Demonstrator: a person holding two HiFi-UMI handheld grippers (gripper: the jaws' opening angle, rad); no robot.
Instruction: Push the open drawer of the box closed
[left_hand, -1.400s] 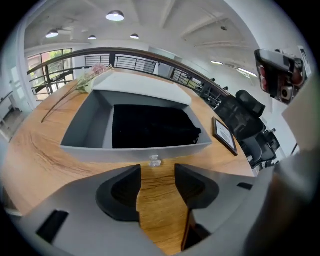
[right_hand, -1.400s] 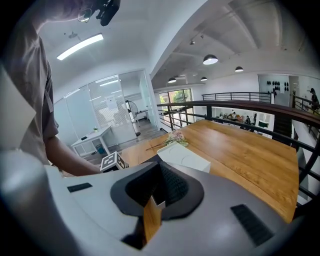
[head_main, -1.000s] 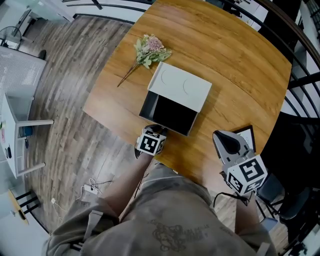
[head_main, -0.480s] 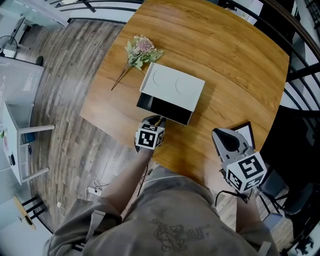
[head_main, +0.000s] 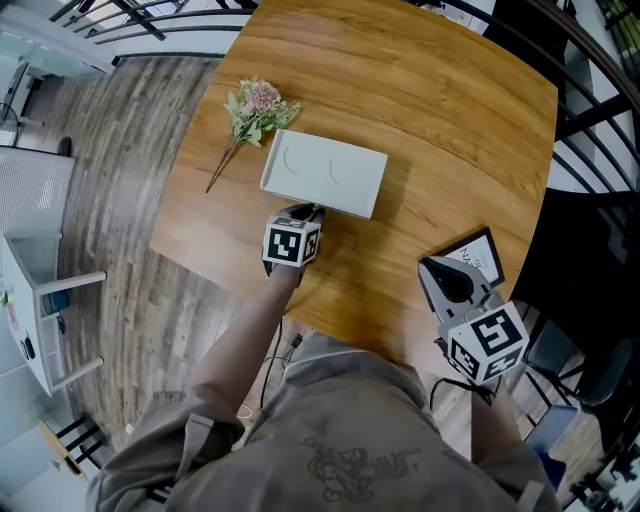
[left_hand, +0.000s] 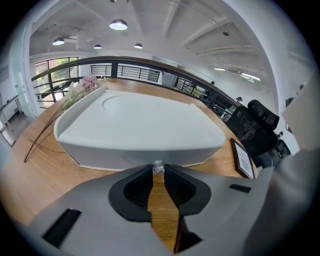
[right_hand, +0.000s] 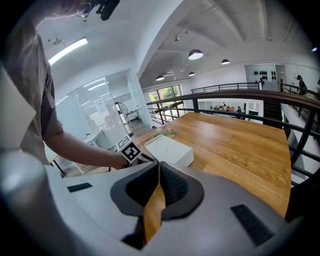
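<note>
Pinching the drawer knob (left_hand: 158, 165) on the box (head_main: 325, 172) is the left gripper (head_main: 303, 213) (right gripper (right_hand: 158, 170): jaws together).

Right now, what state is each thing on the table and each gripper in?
drawer: pushed fully in, closed
left gripper: fingers shut on the knob
right gripper: fingers shut, empty
flower sprig: lying flat beside the box

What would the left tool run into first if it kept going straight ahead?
The front face of the white box. The left tool has its tips right at that face, apparently closed on a small knob there, so nothing else lies between.
</note>
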